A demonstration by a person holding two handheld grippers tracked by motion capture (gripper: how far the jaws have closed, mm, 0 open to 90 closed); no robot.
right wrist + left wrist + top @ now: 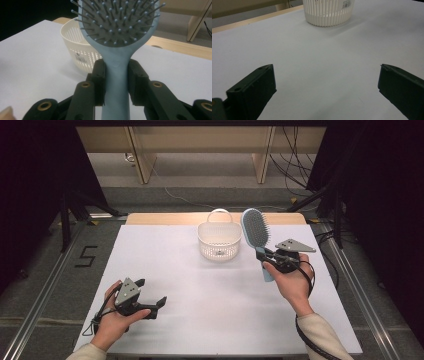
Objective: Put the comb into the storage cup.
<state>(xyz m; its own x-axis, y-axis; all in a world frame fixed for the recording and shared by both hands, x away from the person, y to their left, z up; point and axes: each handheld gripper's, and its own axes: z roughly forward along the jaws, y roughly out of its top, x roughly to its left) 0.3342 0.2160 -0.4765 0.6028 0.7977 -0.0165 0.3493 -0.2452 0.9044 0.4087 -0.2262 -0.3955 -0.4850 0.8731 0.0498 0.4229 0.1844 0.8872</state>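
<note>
A light blue hairbrush [254, 232] is held upright above the table at the right, head up, just right of a white slatted basket [219, 240]. My right gripper [270, 257] is shut on the brush's handle; in the right gripper view both black pads [99, 75] press the handle [116, 82] below the bristled head [117, 21], with the basket [76, 47] behind to the left. My left gripper [159, 306] rests low at the table's front left, open. In the left gripper view its two jaws stand far apart over bare white tabletop, the basket [328, 12] far ahead.
The white tabletop [200, 295] spreads between the two hands. A wooden strip [165, 218] runs along the table's far edge. Beyond it stand wooden furniture legs [142, 160] and cables on the floor; dark stands flank both sides.
</note>
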